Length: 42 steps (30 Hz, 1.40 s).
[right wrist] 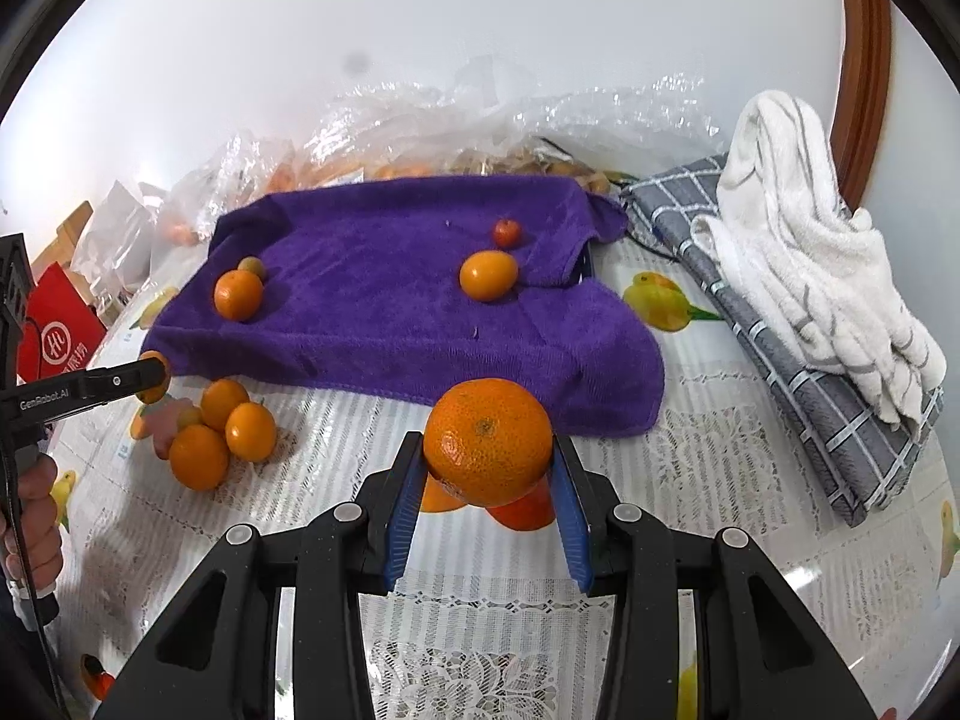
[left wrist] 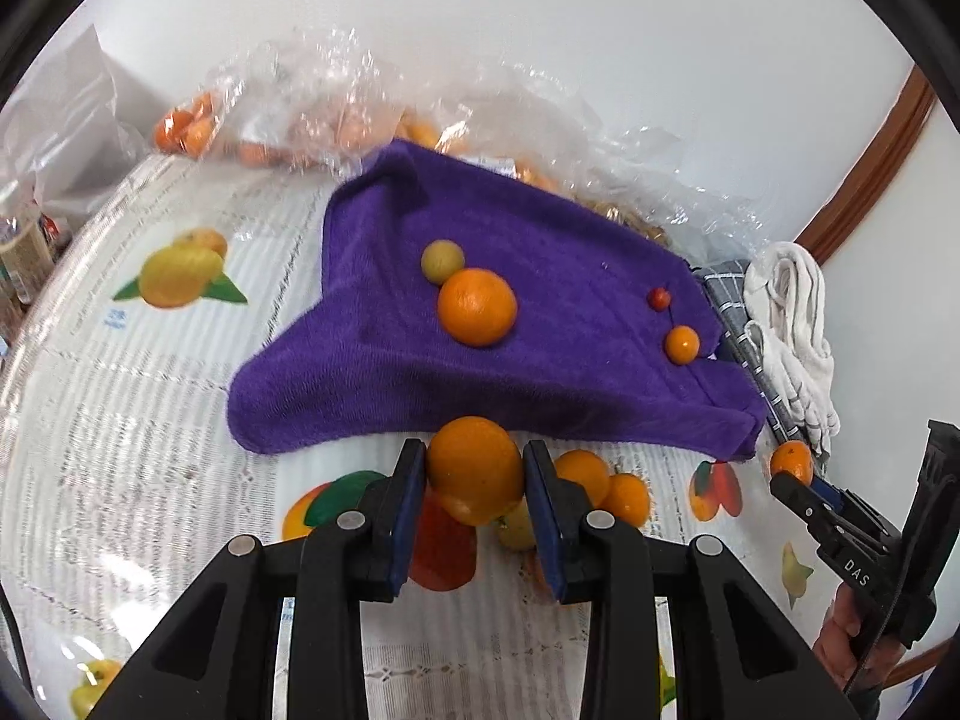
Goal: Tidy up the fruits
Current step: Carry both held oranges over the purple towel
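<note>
My left gripper [left wrist: 475, 468] is clamped on an orange [left wrist: 474, 465] above the tablecloth [left wrist: 150, 420], at the purple towel's [left wrist: 540, 372] near edge. My right gripper [right wrist: 487, 450] pinches a mandarin [right wrist: 487, 441] the same way. On the towel, a big orange [left wrist: 477, 306] touches a green fruit [left wrist: 442, 261] at its 11 o'clock, with two small fruits [left wrist: 682, 344] at 3 o'clock; loose oranges [right wrist: 222, 432] lie on the cloth.

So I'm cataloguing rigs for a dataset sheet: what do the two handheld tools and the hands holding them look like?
Both tools share one design: matte black angular bodies with triangular cut-outs, round silver pins at the joints, and blue pads lining the fingers. The left tool reads "GenRobot.AI" in white along its side; the right tool shows white "DAS" lettering. Thin black cables hang by each grip. The left hand and right hand are bare, no sleeves visible.
</note>
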{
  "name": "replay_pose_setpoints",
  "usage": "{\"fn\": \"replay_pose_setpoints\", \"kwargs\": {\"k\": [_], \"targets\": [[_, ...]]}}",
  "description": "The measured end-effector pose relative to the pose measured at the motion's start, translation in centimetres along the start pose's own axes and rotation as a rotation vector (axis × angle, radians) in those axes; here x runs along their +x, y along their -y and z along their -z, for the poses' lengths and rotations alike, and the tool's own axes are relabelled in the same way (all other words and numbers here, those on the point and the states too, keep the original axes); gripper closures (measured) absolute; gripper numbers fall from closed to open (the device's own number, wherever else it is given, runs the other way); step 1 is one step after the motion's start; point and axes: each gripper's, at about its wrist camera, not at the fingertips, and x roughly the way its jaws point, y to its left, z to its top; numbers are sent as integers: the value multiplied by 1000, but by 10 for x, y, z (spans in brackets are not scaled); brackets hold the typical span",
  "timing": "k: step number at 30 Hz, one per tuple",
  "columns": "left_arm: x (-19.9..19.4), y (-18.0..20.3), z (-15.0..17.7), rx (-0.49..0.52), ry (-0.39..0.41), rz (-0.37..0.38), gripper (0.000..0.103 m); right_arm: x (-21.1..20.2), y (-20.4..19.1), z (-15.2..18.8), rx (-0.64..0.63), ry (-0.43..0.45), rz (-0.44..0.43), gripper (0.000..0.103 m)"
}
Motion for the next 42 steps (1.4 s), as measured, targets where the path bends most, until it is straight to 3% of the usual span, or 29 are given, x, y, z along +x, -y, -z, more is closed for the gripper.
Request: {"fn": "replay_pose_setpoints", "kwargs": {"k": [18, 42], "targets": [[-51, 23, -17, 50, 86, -18, 72, -37, 2, -26, 24, 76, 13, 62], [-52, 30, -37, 66, 116, -31, 72, -37, 1, -49, 29, 101, 19, 62]]}}
